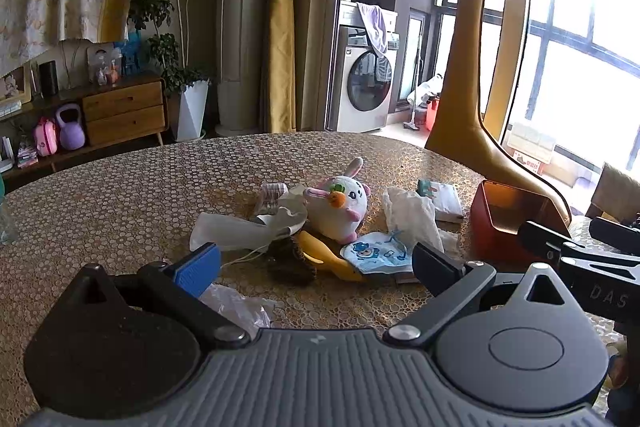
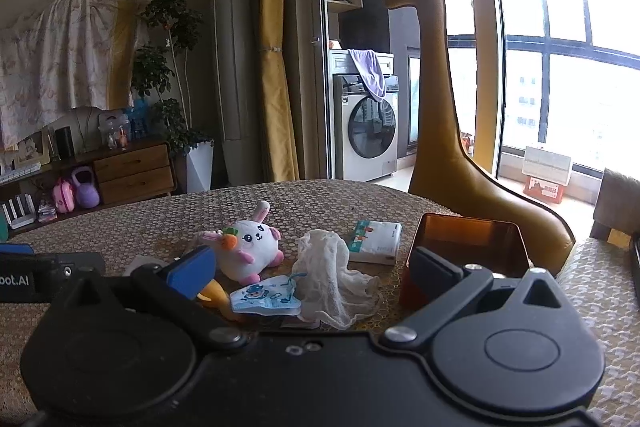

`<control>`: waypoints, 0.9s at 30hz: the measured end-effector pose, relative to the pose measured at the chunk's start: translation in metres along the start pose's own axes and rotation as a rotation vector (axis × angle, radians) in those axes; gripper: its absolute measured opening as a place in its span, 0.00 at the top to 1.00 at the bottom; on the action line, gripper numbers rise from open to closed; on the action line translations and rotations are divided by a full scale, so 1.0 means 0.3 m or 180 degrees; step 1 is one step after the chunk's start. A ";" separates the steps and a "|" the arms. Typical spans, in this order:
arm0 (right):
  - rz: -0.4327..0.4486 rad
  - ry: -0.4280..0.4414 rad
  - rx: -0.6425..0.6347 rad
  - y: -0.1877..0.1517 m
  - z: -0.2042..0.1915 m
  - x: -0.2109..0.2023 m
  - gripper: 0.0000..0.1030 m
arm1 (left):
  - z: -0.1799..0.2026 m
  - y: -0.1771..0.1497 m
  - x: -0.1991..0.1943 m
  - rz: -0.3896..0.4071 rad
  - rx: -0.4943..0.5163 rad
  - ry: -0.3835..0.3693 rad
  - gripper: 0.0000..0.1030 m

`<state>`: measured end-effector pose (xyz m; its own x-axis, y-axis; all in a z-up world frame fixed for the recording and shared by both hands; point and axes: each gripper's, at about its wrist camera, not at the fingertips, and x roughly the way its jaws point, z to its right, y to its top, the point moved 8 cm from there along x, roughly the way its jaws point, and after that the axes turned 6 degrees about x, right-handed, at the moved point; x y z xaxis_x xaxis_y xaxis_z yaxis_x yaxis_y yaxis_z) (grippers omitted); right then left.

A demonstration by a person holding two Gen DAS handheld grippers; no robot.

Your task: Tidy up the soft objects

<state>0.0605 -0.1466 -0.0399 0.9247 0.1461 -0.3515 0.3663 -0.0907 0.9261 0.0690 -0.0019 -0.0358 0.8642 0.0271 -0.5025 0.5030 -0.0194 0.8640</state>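
— Between the spread fingers of the left gripper [image 1: 316, 265], is anything being held?

— Nothing is being pinched; the blue pad [image 1: 198, 269] and the black finger [image 1: 436, 267] are being kept wide apart above the table [image 1: 120, 195]. The same is being shown at the right gripper [image 2: 314, 265]: fingers parted, nothing being gripped.

— What is being framed just beyond the left fingers?

— A small pile is being shown: a blue cartoon-printed pouch [image 1: 378, 253], a yellow soft piece [image 1: 324, 255] and a dark fuzzy item [image 1: 290, 261], all touching. Crumpled clear plastic [image 1: 240, 305] is lying just under the left finger.

— And further out?

— The white bunny plush [image 1: 340, 205] with a carrot is being seen behind the pile, upright, near the table's middle. A white gauze cloth [image 2: 334, 275] is lying beside it, draped partly against the pouch. A tissue pack [image 2: 376, 239] is resting behind the cloth, and white plastic wrapping [image 1: 240, 231] is spread to the plush's left.

— Where is the container being kept?

— A red open box [image 2: 464, 239] is standing at the right of the pile, near the cloth, its inside being seen as bare. Past the table edge, a tall tan giraffe figure [image 1: 468, 67] is standing, with a washing machine [image 2: 366, 131] behind it.
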 end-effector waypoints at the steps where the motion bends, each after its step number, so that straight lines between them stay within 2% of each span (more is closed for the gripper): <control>1: -0.0007 0.0009 -0.0002 0.000 0.000 0.001 0.00 | 0.002 0.000 0.001 -0.0002 -0.0002 -0.0005 0.00; 27: 0.0004 0.0022 -0.0062 -0.003 -0.027 -0.008 0.00 | 0.002 -0.009 0.003 0.0014 -0.0050 -0.0092 0.01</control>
<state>0.0571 -0.1389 -0.0387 0.9244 0.1529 -0.3494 0.3630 -0.0717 0.9290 0.0684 -0.0026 -0.0387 0.8665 -0.0018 -0.4991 0.4991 -0.0037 0.8665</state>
